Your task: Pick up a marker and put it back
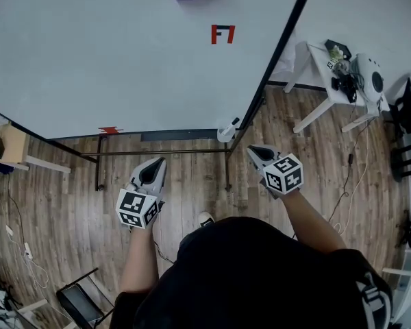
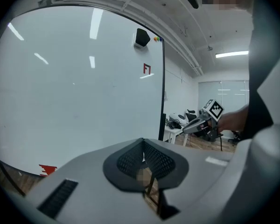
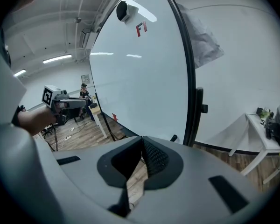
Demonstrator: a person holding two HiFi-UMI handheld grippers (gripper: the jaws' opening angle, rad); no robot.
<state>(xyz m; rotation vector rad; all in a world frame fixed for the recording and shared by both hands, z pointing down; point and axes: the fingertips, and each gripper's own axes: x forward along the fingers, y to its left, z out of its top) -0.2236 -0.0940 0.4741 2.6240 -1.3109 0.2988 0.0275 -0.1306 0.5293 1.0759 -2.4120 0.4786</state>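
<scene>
Standing before the whiteboard (image 1: 123, 67), the person holds both grippers out toward its lower edge, above the wooden floor (image 1: 192, 184). The left gripper (image 1: 160, 162) points at the middle of the board's lower edge, its jaws pressed together with nothing between them. The right gripper (image 1: 253, 150) sits just below the board's lower right corner, jaws likewise closed and empty. The marker (image 1: 233, 122) pokes up from a small white cup (image 1: 224, 133) at that same corner, near the right gripper's tip but apart from it. A red mark (image 1: 222, 33) shows on the board's upper right part, and a white table (image 1: 327, 74) stands to the board's right.
</scene>
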